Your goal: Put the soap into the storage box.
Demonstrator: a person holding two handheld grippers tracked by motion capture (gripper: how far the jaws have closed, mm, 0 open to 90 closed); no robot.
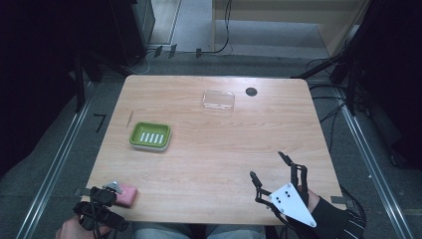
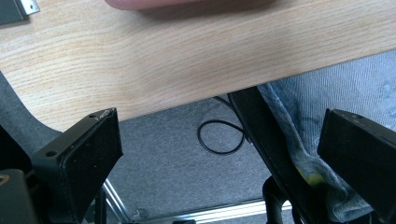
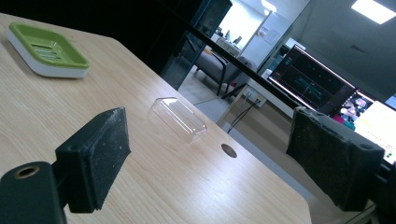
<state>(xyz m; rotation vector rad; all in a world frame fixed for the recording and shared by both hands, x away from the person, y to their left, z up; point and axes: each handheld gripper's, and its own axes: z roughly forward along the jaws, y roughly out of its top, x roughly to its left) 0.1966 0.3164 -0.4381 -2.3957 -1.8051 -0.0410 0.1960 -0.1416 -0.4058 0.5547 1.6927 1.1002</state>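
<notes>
A pink soap bar (image 1: 128, 195) lies near the table's front left corner. My left gripper (image 1: 101, 200) hovers at that corner, just left of the bar. In the left gripper view its jaws (image 2: 219, 154) stand open with nothing between them, over the table's front edge, and the bar's rim (image 2: 187, 3) shows at the top. A green soap dish (image 1: 150, 136) with a slotted insert sits left of centre. A clear plastic lid (image 1: 218, 100) rests farther back. My right gripper (image 1: 267, 165) stands open and holds nothing near the front right; beyond its jaws (image 3: 205, 158) lie the dish (image 3: 46, 46) and the lid (image 3: 180, 119).
A round dark hole (image 1: 251, 91) marks the wooden table (image 1: 214, 149) behind the lid. A thin stick (image 1: 130, 118) lies near the left edge. Below the front edge are a person's leg (image 2: 336, 93), a cable loop (image 2: 219, 137) and the floor. Lit monitors (image 3: 322, 84) stand beyond the far edge.
</notes>
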